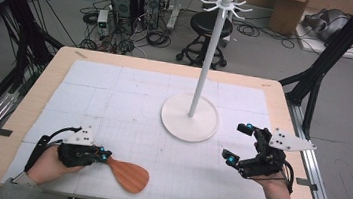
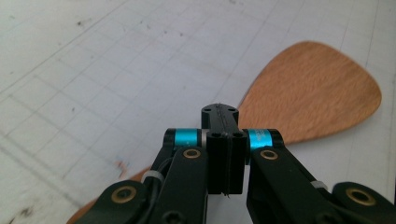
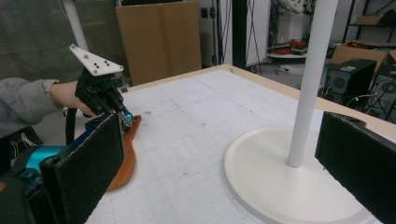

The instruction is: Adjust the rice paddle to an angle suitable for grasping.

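Left tongs (image 1: 103, 156) clamped on the handle of the wooden spatula (image 1: 128, 175), lower left of the high view, blade low over the counter (image 1: 115, 92). Right tongs (image 1: 240, 144) wide open, empty, beside the white stand (image 1: 191, 117). Keep the grip firm and lift level before heading to the stand's hooks.

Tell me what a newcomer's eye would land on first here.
The tall white stand with hooks at its top rises from a round base right of the table's middle. Near the front left edge, the left claw is shut on the handle of a wooden spatula, while the right claw gapes open at the right.
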The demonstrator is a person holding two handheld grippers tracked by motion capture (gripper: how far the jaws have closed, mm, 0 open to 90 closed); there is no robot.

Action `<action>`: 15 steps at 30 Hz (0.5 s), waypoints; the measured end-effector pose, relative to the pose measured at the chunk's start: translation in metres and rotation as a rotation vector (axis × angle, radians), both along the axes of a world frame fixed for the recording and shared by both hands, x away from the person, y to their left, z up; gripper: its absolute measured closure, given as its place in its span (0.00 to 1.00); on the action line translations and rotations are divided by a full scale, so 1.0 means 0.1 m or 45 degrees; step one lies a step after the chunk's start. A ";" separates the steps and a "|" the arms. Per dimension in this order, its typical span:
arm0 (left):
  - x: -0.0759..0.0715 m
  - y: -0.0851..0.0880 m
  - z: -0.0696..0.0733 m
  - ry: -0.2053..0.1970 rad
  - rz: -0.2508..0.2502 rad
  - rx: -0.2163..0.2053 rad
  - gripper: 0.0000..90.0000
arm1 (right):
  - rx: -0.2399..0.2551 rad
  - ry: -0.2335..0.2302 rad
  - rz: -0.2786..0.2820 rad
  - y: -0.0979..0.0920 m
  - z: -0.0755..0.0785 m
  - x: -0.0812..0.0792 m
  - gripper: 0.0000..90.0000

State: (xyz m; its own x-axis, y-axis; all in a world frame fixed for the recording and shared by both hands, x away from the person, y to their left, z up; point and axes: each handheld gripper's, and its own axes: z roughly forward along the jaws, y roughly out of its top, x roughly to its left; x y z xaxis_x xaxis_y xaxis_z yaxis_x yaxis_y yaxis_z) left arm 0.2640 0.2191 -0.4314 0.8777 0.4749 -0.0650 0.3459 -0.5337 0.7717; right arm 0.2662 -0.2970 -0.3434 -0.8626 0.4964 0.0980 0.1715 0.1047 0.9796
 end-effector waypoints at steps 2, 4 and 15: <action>0.00 0.06 -0.01 0.010 0.004 -0.004 1.00 | -0.004 -0.004 0.003 0.00 0.00 0.00 0.00; -0.01 0.09 -0.01 0.016 0.013 -0.007 1.00 | -0.006 -0.002 0.001 0.00 0.00 0.01 0.00; -0.03 0.04 -0.09 0.057 -0.039 0.029 1.00 | 0.005 0.005 -0.005 -0.01 -0.02 0.01 0.00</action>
